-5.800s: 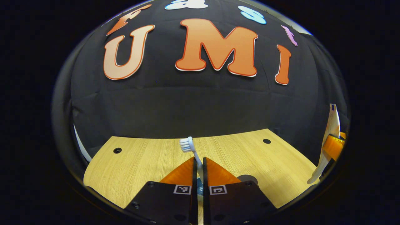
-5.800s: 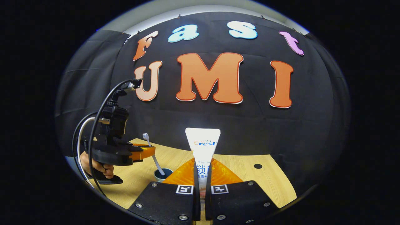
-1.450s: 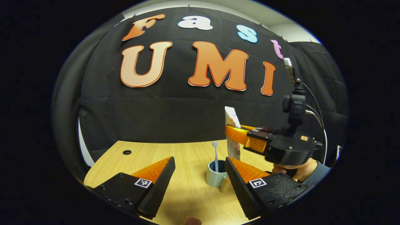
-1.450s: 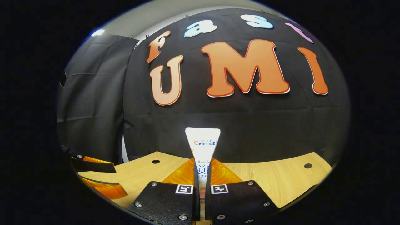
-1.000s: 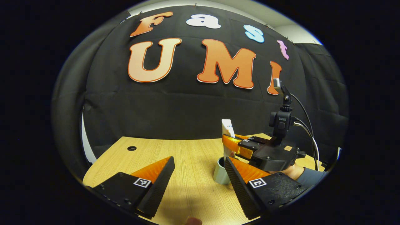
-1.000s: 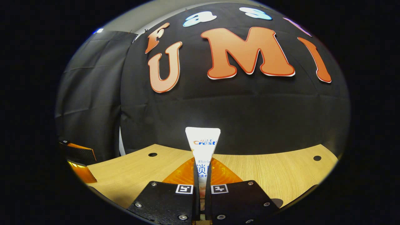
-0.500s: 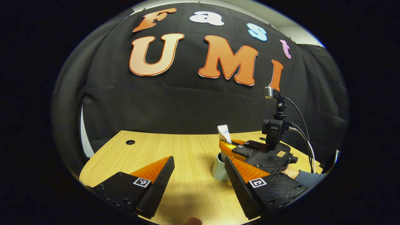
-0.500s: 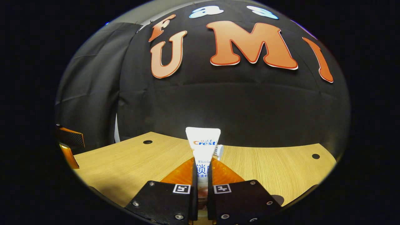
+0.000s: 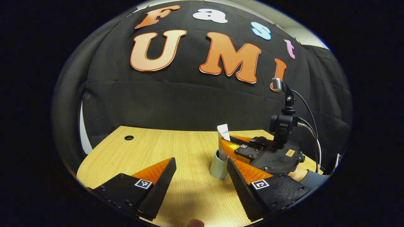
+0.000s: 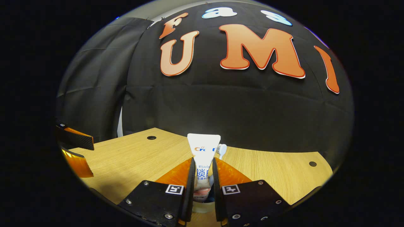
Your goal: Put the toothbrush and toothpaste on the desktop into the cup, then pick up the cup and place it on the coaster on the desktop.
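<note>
A pale cup (image 9: 218,165) stands on the wooden desktop (image 9: 164,148), just beyond my left gripper's right finger. My left gripper (image 9: 201,161) is open wide and holds nothing. The white toothpaste tube (image 9: 223,130) stands upright in the cup, with my right gripper (image 9: 225,146) around it from the right. In the right gripper view the toothpaste tube (image 10: 203,151) stands between the parted fingers of my right gripper (image 10: 202,160), a thin gap on each side. The toothbrush head (image 10: 222,148) pokes up just behind it. The cup's rim (image 10: 202,205) shows below.
A hand and grey sleeve (image 9: 307,178) hold the right gripper. Cable holes sit in the desktop at the far left (image 9: 128,137) and far right (image 10: 312,164). My left gripper's finger (image 10: 75,148) shows at the left edge. The black cloth wall closes the back.
The right gripper has lowered the toothpaste into the cup beside the toothbrush, and its fingers have just parted a little. The left gripper, earlier shut on the toothbrush, stays open and back.
</note>
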A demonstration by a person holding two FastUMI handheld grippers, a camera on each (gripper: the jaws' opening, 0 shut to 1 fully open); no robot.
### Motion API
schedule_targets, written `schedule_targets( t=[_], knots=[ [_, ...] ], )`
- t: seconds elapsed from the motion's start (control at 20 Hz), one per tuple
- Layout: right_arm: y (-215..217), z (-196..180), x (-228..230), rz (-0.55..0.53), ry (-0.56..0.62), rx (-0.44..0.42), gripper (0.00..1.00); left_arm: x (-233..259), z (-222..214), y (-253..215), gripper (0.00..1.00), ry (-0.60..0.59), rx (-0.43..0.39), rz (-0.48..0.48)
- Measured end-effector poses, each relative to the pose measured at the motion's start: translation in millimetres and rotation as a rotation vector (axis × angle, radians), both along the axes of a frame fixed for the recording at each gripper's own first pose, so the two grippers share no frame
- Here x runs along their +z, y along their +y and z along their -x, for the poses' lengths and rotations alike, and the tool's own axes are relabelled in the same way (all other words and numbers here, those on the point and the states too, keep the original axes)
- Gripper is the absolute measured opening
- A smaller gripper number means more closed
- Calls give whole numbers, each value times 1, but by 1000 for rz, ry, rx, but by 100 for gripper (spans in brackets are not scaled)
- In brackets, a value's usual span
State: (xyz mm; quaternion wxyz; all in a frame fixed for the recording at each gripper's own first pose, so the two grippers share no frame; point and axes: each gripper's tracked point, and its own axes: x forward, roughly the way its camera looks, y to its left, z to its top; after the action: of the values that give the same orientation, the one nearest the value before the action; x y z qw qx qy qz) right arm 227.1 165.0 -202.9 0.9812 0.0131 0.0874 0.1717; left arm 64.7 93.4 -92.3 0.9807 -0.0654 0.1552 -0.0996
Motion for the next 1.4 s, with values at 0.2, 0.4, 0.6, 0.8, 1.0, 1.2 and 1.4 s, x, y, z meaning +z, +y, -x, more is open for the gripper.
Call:
schedule_targets(
  t=[0.2, 0.4, 0.6, 0.8, 1.0, 1.2, 1.4],
  knots=[
    [-13, 7, 33, -22, -67, -15, 36, -5, -3, -14, 98, 33, -21, 14],
    [-27, 22, 61, -40, -97, -13, 52, -10, -11, -31, 98, 70, -34, 23],
    [-53, 35, 83, -52, -108, -34, 80, -18, -20, -55, 98, 113, -58, 17],
    [-89, 42, 108, -75, -118, -92, 89, -30, -32, -76, 98, 188, -82, -10],
    [-119, 54, 125, -72, -119, -130, 90, -54, -43, -92, 98, 304, -76, -89],
    [-145, 72, 143, -58, -133, -144, 92, -71, -51, -104, 98, 407, -56, -132],
    [-163, 92, 158, -45, -144, -140, 92, -89, -51, -119, 98, 538, -41, -114]
  ],
)
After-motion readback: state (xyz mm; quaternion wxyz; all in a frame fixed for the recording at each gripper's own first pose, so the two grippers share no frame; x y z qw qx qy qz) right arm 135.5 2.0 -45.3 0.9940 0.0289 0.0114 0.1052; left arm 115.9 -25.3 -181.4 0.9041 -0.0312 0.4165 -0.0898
